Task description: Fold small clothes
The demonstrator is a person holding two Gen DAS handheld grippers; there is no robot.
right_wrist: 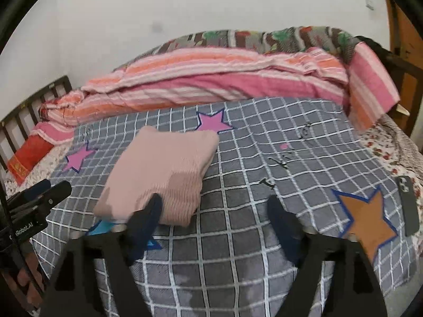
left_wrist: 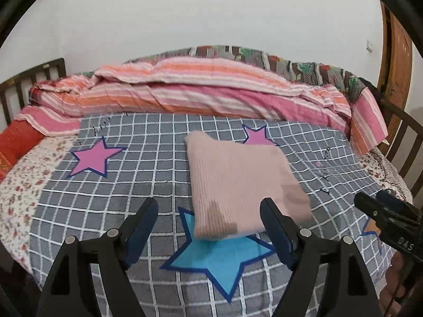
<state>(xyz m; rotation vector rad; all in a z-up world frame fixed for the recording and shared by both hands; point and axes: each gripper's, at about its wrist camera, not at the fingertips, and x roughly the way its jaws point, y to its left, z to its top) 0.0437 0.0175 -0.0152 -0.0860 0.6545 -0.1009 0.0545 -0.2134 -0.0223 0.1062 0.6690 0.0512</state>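
Our left gripper [left_wrist: 208,227] hangs with its jaws spread wide and nothing between them, over the near edge of the bed just short of the blue star [left_wrist: 219,259]. Our right gripper [right_wrist: 214,211] is likewise spread and holds nothing; its left finger [right_wrist: 148,211] overlaps the near corner of the folded pink knit garment [right_wrist: 161,177] in view, though we cannot tell whether it touches.

The garment lies folded into a thick square near the middle of the grey checked sheet [left_wrist: 148,174], its near edge covering the blue star's top point. Bare sheet runs on both sides of it. Toward the right edge lie an orange star [right_wrist: 367,219] and a dark phone [right_wrist: 408,206]. Along the far edge is a bunched pink striped blanket [left_wrist: 185,89].
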